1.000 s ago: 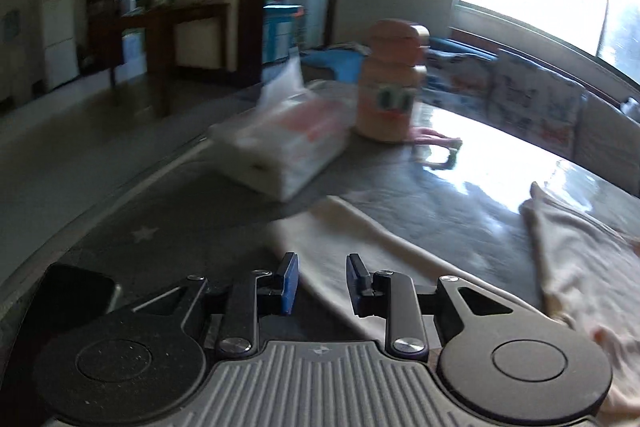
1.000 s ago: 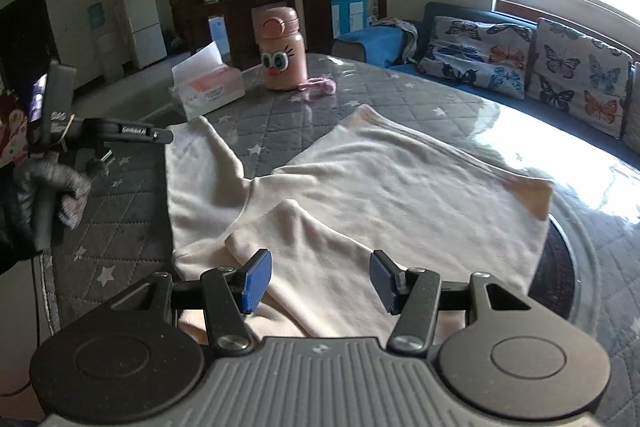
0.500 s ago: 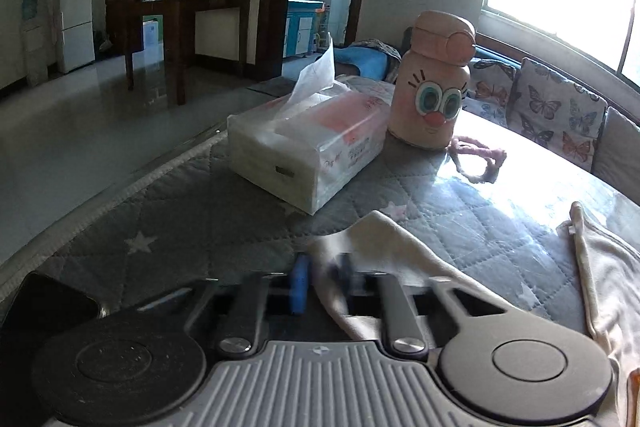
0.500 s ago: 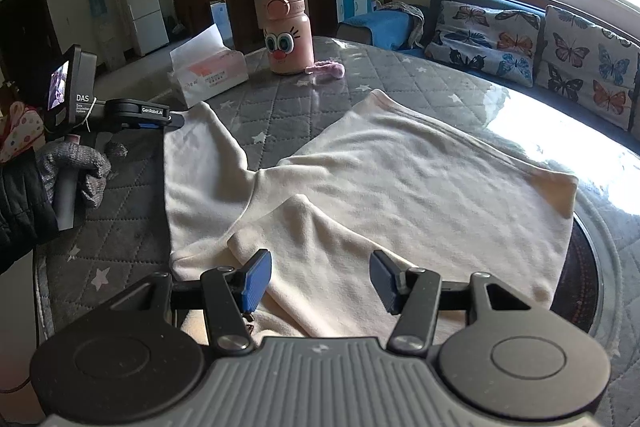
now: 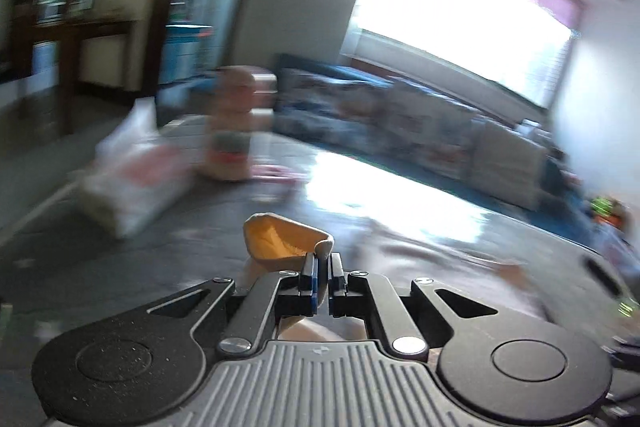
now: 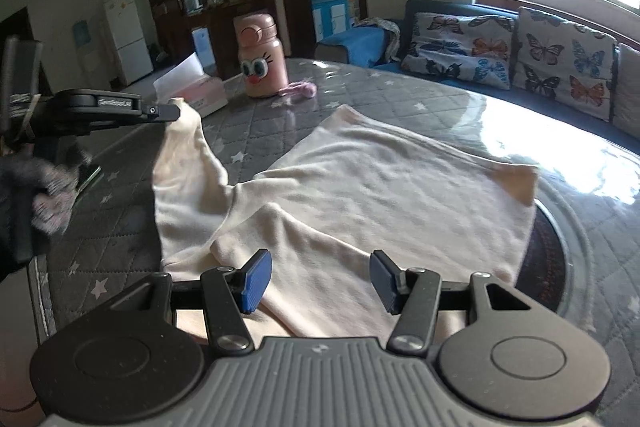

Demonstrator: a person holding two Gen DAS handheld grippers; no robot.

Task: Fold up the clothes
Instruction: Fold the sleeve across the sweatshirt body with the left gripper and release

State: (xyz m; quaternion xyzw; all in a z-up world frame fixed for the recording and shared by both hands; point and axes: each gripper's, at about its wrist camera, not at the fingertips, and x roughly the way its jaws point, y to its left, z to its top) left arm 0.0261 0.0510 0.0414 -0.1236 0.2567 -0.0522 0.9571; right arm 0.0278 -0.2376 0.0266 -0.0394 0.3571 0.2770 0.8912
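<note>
A cream long-sleeved garment (image 6: 372, 183) lies spread on the grey quilted table (image 6: 400, 99). My left gripper (image 5: 323, 263) is shut on the cuff of its sleeve (image 5: 280, 241) and holds it lifted off the table. In the right wrist view the left gripper (image 6: 172, 111) shows at the left, with the sleeve (image 6: 188, 155) hanging from it. My right gripper (image 6: 318, 277) is open and empty, low over the near edge of the garment, where the other sleeve (image 6: 280, 235) lies folded across the body.
A pink cartoon bottle (image 6: 260, 63), a tissue box (image 6: 196, 93) and a small pink item (image 6: 298, 90) stand at the table's far side. A sofa with butterfly cushions (image 6: 504, 55) runs behind the table. The left wrist view is motion-blurred.
My left gripper has shut on the sleeve cuff and lifted it off the table, swinging to the right. My right gripper has stayed open over the near edge.
</note>
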